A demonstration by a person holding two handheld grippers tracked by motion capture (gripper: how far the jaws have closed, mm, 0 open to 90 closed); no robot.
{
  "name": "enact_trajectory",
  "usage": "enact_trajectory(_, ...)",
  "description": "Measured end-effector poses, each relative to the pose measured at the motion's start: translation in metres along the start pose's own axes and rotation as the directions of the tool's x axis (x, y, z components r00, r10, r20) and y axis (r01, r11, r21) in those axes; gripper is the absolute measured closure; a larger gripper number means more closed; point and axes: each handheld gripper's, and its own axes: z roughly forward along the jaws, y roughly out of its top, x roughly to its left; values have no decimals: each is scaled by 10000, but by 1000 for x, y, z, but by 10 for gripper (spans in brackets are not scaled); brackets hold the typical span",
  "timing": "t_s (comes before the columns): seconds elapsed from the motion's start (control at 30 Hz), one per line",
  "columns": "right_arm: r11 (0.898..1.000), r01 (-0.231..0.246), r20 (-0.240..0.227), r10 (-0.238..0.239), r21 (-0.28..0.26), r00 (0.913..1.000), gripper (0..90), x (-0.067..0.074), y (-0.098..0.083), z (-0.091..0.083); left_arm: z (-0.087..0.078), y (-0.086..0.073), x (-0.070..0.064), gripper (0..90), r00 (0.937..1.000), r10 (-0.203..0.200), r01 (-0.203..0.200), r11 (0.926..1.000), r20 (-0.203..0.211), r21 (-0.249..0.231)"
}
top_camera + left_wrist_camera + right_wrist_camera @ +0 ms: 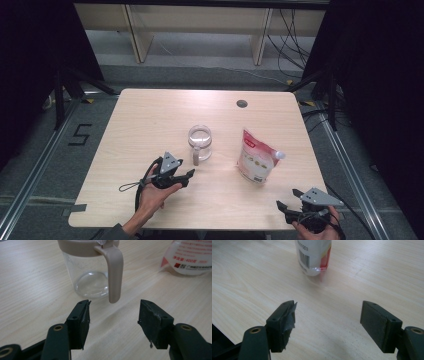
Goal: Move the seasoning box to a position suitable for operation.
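Table: pale wood top with a small dark round port near the far edge, right of centre.

Jug: clear, upright, about mid-table and slightly toward the near edge; it has a beige rim and a beige handle that points toward the near edge. It looks empty in the left gripper view.

Pouch: white with red print and a white spout cap at its upper right corner; it stands to the right of the jug, well apart from it and nearer the right edge. The right gripper view shows a barcode on its lower part.

Left gripper: held in the person's left hand toward the near-left part of the table, aimed at the jug. Its jaws are spread wide and hold nothing. In the left gripper view the handle's lower end sits just beyond the gap between the jaws, touching neither.

Right gripper: held at the near-right corner by the right hand, pointing toward the pouch. Its jaws are wide apart and empty, with bare table between them and the pouch well ahead.
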Motion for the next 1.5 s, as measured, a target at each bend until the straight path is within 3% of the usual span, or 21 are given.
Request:
enact_trajectory(0.03,10000,-45,-25,45,39,10000,289,0,0,0,4,2,0,433,9998,181,-181,9998,-55,-67)
enact_trajectory(0.13,9999,-78,-59,79,86,10000,289,1,0,0,11,3,-4,438,9997,-162,163,9999,-165,52)
enact_trajectory(0.17,9998,-185,-69,186,125,9998,289,2,0,0,12,4,-1,442,9995,280,-278,9995,-146,117)
enact_trajectory(0.23,9996,-214,-130,217,208,9997,289,2,0,0,13,5,-1,457,9996,220,-216,9996,-194,175)
enact_trajectory(0.27,9992,-311,-151,314,256,9994,289,3,0,0,16,6,-4,463,9995,-125,126,9999,-283,22)
enact_trajectory(0.37,9996,-134,-144,137,251,9998,289,1,0,1,18,8,-5,491,9992,131,-124,9998,-366,183)
enact_trajectory(0.43,9998,-80,-74,81,205,9999,289,1,0,1,22,10,-7,529,9994,59,-59,10000,-346,-9)
enact_trajectory(0.5,9997,-146,-115,148,177,9998,289,2,0,1,27,15,-9,558,9978,494,-493,9988,-447,28)
enact_trajectory(0.57,9999,-90,-171,92,133,9998,289,2,0,2,29,16,-10,578,9984,300,-299,9995,-485,30)
enact_trajectory(0.6,9996,-147,-269,154,258,9995,289,2,0,2,33,18,-9,596,9962,636,-638,9980,-599,-11)
enact_trajectory(0.67,9999,-27,-133,29,168,9999,289,1,0,2,35,17,-11,641,9960,453,-449,9990,-767,73)
enact_trajectory(0.73,9995,-213,-110,216,250,9997,289,3,0,2,36,17,-8,673,9950,671,-657,9976,-744,206)
enact_trajectory(0.87,9990,-228,-277,239,377,9993,289,2,0,3,37,16,-10,708,9955,547,-548,9985,-774,10)
enact_trajectory(1.0,9995,-170,-245,177,280,9995,289,1,0,2,28,13,2,712,9951,724,-718,9974,-680,109)
enact_trajectory(1.1,9995,-196,-260,203,261,9995,289,1,-1,2,24,11,6,713,9957,493,-480,9987,-789,178)
enact_trajectory(1.13,9995,-153,-215,159,272,9996,289,1,0,2,22,9,11,713,9960,223,-224,9997,-869,-1)
enact_trajectory(1.17,9996,-190,-156,193,194,9997,289,1,-1,3,19,9,15,713,9944,327,-313,9994,-1008,156)
enact_trajectory(1.23,9994,-250,-133,254,259,9996,289,3,0,2,19,8,20,716,9943,9,-19,10000,-1068,-95)
enact_trajectory(1.3,9993,-227,-102,230,283,9997,289,3,0,2,18,9,25,718,9937,209,-219,9997,-1100,-77)
enact_trajectory(1.33,9994,-231,-126,234,276,9996,288,3,0,2,19,10,23,716,9939,25,-40,9999,-1102,-134)
enact_trajectory(1.5,9996,-121,-143,125,268,9998,285,3,0,3,21,19,22,704,9898,365,-408,9987,-1376,-291)
